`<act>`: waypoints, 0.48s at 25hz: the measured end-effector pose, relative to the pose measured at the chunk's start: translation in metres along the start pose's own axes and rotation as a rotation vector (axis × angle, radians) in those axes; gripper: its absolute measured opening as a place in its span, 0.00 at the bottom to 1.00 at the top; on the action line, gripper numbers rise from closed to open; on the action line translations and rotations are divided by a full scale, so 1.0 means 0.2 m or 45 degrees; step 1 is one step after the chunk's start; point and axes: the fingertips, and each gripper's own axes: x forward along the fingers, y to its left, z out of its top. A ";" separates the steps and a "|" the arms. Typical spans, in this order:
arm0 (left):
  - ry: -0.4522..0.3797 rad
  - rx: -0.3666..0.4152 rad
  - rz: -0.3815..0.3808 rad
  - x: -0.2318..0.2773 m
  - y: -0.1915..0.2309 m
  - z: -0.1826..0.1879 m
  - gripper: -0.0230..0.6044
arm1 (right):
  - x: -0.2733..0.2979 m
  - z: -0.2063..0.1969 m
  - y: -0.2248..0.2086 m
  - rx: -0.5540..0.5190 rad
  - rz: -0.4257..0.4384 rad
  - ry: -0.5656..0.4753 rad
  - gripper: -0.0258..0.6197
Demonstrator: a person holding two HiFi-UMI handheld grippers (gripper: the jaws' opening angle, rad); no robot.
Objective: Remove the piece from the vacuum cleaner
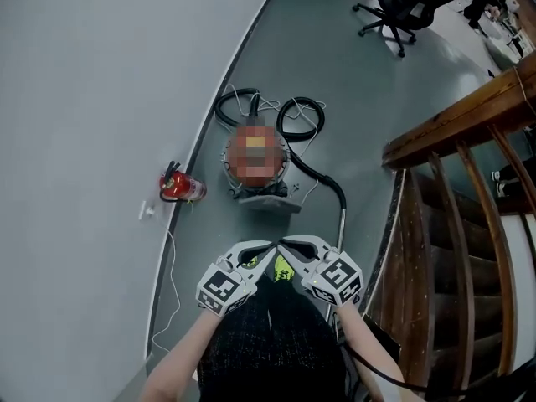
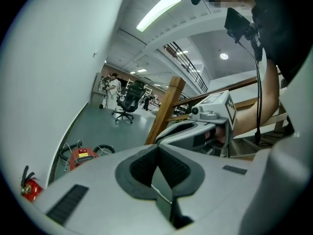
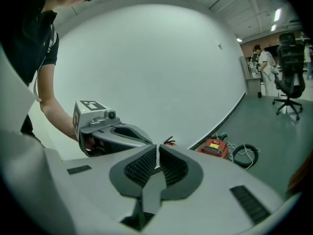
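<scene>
You are keeping both grippers clenched on nothing, the left gripper and the right gripper meeting tip to tip before you. The vacuum cleaner is sitting on the floor ahead, beside the wall, with a fire extinguisher near its left and a wooden railing rising at right. Its hose is looping behind it and then trailing toward you. Its top is proving hard to make out.
</scene>
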 end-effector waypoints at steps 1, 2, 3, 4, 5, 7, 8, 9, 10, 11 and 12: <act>0.010 0.019 -0.003 0.00 0.03 -0.01 0.05 | 0.03 0.00 -0.01 -0.007 -0.005 0.002 0.06; 0.020 0.036 -0.003 0.01 0.05 -0.02 0.05 | 0.05 -0.01 -0.03 -0.020 -0.009 0.008 0.07; 0.028 0.053 -0.003 0.02 0.07 -0.03 0.05 | 0.07 -0.02 -0.05 -0.035 -0.013 0.015 0.06; 0.037 0.069 -0.005 0.04 0.09 -0.04 0.05 | 0.09 -0.02 -0.07 -0.048 -0.018 0.021 0.07; 0.048 0.082 -0.009 0.05 0.11 -0.04 0.05 | 0.11 -0.03 -0.09 -0.056 -0.025 0.025 0.07; 0.067 0.095 -0.018 0.09 0.14 -0.07 0.05 | 0.13 -0.06 -0.13 -0.058 -0.040 0.035 0.07; 0.073 0.096 -0.021 0.10 0.16 -0.09 0.05 | 0.15 -0.08 -0.15 -0.056 -0.048 0.040 0.07; 0.078 0.097 -0.023 0.12 0.17 -0.11 0.05 | 0.16 -0.09 -0.17 -0.054 -0.055 0.045 0.07; 0.084 0.097 -0.022 0.14 0.19 -0.13 0.05 | 0.17 -0.11 -0.19 -0.052 -0.064 0.048 0.07; 0.092 0.097 -0.020 0.15 0.21 -0.15 0.05 | 0.19 -0.13 -0.22 -0.049 -0.073 0.051 0.07; 0.101 0.096 -0.017 0.17 0.22 -0.17 0.05 | 0.20 -0.15 -0.24 -0.045 -0.083 0.056 0.07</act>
